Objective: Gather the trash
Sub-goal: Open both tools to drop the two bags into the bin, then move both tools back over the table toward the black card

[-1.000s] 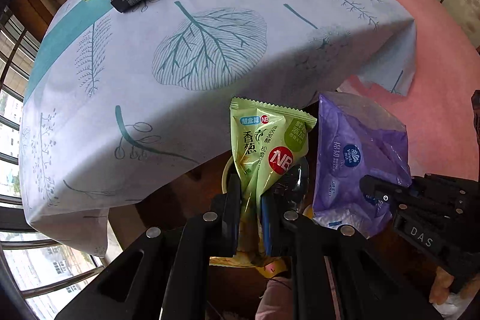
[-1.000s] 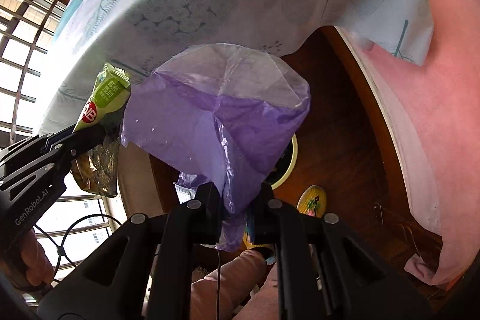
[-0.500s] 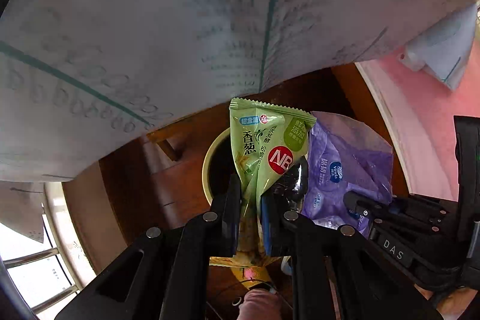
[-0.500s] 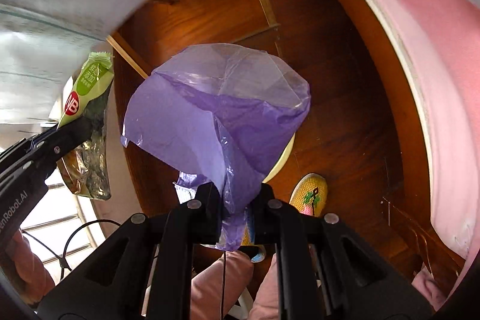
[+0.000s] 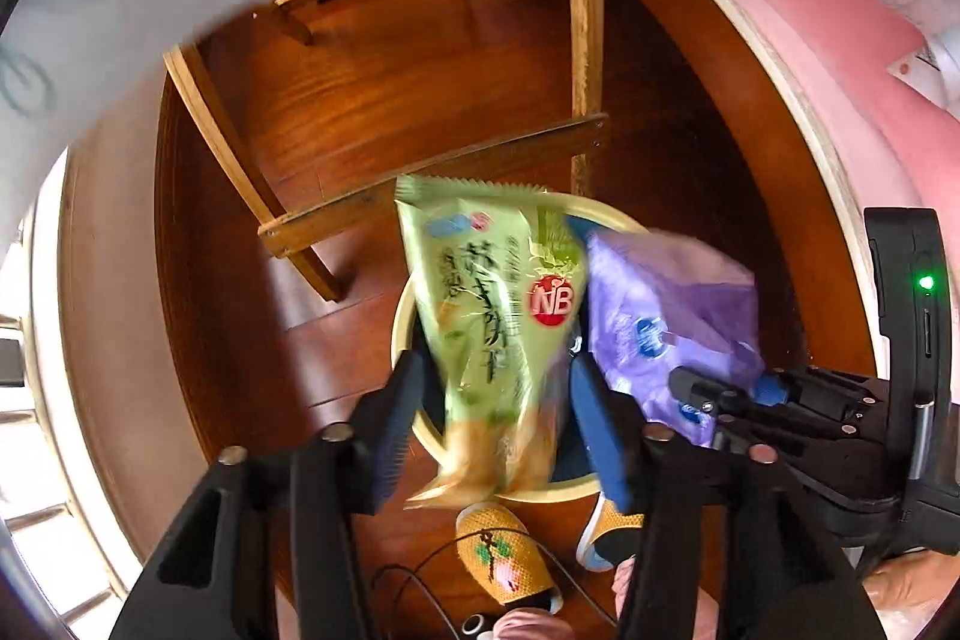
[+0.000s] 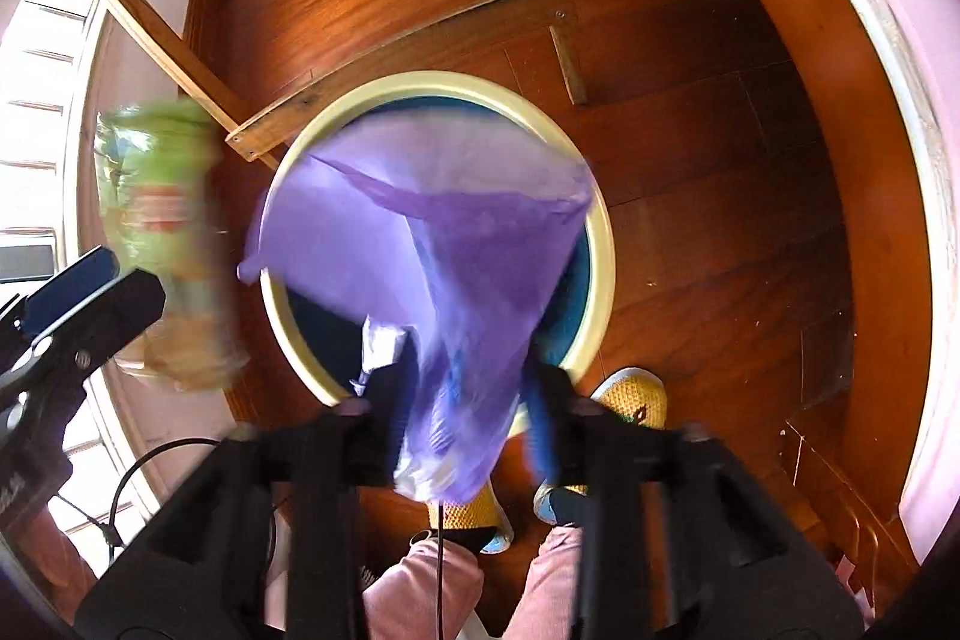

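I hold both tongs apart over the bin [image 6: 600, 244] so the green wrapper [image 5: 498, 328] and purple bag [image 6: 444, 268] fall inside: left tongs [image 5: 492, 418] released, right tongs [image 6: 474, 412] released.

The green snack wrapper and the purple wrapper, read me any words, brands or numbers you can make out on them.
"NB": white letters in the red circle on the green snack wrapper, between the left gripper's fingers.
Dark characters on that wrapper: too motion-blurred to read.
Blue round logo on the purple wrapper: too blurred to read.
Right wrist view: no readable text.
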Motion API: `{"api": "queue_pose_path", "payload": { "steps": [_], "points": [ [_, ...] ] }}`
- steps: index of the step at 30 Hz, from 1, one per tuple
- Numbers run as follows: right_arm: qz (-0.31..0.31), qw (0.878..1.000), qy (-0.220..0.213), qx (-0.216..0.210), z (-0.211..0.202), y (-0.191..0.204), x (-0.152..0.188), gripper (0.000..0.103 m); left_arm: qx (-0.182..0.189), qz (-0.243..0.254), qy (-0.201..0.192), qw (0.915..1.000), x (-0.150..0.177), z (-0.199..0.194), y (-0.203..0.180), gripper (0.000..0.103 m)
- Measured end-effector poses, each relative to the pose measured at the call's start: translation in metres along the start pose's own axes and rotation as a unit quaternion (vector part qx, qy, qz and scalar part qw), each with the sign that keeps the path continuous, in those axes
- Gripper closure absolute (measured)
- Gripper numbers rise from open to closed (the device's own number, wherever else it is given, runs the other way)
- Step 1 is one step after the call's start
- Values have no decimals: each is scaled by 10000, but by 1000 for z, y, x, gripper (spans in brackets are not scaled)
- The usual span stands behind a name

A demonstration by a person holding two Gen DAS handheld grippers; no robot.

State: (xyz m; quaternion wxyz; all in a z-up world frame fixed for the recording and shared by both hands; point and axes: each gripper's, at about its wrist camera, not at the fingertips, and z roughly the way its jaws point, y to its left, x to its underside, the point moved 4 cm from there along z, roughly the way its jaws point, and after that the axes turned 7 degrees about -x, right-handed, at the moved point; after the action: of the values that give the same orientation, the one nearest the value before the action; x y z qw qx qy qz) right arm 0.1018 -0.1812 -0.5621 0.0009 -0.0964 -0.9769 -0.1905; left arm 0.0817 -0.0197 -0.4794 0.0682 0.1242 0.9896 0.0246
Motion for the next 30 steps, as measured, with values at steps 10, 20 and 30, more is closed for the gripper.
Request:
{"api": "queue_pose_path", "payload": {
  "steps": [10, 20, 30],
  "points": [
    [28, 9998, -219, -17, -5, -14, 27, 52, -28, 30, -24, 10000, 7, 4, 0, 29],
    [69, 9987, -506, -69, -56, -7, 35, 52, -50, -170, -279, 9995, 4, -48, 2, 29],
    [-270, 9890, -1392, -415, -194, 45, 55, 52, 6, -489, -742, 9960, 0, -177, 27, 29]
  ]
}}
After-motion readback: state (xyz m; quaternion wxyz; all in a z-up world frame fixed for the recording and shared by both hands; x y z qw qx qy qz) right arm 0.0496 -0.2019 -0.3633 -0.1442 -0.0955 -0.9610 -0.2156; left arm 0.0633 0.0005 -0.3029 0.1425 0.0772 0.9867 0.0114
